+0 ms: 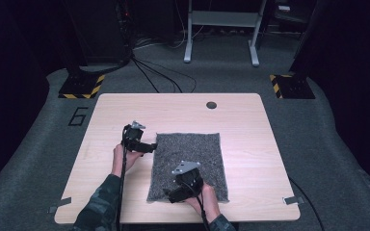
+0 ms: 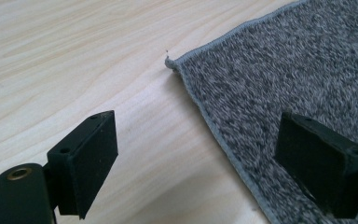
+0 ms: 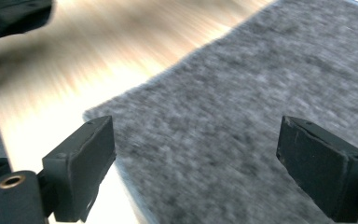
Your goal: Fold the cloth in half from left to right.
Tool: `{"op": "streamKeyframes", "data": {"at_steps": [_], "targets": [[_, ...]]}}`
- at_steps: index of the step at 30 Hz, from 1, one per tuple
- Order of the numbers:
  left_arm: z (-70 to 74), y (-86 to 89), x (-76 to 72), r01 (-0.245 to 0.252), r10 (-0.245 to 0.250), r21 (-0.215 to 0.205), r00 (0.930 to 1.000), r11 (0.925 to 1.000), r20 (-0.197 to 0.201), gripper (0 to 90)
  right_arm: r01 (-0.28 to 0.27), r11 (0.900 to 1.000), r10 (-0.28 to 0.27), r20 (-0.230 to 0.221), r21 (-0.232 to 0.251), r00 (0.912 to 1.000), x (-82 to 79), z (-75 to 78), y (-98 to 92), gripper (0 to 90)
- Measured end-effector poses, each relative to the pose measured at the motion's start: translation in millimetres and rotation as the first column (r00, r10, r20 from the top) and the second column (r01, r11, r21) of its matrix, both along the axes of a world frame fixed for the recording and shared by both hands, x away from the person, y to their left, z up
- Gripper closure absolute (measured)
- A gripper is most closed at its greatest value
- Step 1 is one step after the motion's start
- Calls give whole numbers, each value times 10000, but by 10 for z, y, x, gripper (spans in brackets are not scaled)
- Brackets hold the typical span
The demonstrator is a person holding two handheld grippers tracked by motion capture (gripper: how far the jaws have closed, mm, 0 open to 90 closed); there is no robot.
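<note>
A grey speckled cloth (image 1: 189,163) lies flat on the middle of the wooden table (image 1: 250,130). My left gripper (image 1: 152,147) sits at the cloth's left edge, near its far left corner. In the left gripper view it (image 2: 198,140) stands open, one jaw over bare wood and the other over the cloth (image 2: 289,70), whose hemmed corner (image 2: 170,63) lies just ahead. My right gripper (image 1: 172,195) hovers over the cloth's near left corner. The right gripper view is blurred; there the gripper (image 3: 196,140) is open above the cloth (image 3: 233,107) with nothing held.
A round cable hole (image 1: 211,105) sits near the table's far edge. Tape tabs (image 1: 59,205) (image 1: 294,199) mark the near corners. Beyond the table are floor cables (image 1: 154,72), a metal frame (image 1: 221,29) and striped bases (image 1: 82,85) (image 1: 291,85).
</note>
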State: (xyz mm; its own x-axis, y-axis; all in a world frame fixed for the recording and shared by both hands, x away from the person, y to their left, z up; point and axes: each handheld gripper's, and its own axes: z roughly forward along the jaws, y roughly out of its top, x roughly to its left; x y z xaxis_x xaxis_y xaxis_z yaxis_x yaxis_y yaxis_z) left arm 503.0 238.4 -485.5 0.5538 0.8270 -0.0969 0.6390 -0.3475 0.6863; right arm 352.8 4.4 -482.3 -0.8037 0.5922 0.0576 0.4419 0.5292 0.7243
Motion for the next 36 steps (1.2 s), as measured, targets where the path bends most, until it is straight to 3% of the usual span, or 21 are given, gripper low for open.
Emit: {"op": "streamKeyframes", "data": {"at_steps": [7,10,15,20,25,31,33,35,36], "targets": [[-33,50,200,-131,121,-274,9993,9995,-367,152,-365,9992,367,-90,183,9993,-39,-25,230,126],[-79,27,276,-190,190,5,9985,9998,-516,171,-408,9991,410,-147,134,9991,-67,-50,335,143],[-137,-21,362,-192,209,273,9978,9994,-625,202,-997,9941,993,-114,-420,9950,-111,-110,477,191],[-202,-83,425,-215,233,400,9987,9990,-447,259,-1044,9941,1041,-104,-303,9945,-161,-160,588,289],[-242,-170,467,-66,85,681,9996,9977,-276,308,-1459,9873,1465,42,-636,9892,-200,-185,707,392],[-233,-261,440,190,-189,1128,9998,9934,-13,475,-1594,9803,1592,-109,-1165,9872,-198,-255,777,529],[-231,-281,428,275,-280,1169,9996,9928,26,535,-1488,9832,1504,71,-1052,9886,-193,-277,783,569],[-227,-294,418,416,-423,1199,9991,9919,39,593,-1535,9825,1528,-150,-1057,9882,-190,-279,777,606],[-226,-302,413,473,-482,1205,9988,9916,46,625,-1473,9836,1477,-36,-1038,9890,-189,-295,781,623]]}}
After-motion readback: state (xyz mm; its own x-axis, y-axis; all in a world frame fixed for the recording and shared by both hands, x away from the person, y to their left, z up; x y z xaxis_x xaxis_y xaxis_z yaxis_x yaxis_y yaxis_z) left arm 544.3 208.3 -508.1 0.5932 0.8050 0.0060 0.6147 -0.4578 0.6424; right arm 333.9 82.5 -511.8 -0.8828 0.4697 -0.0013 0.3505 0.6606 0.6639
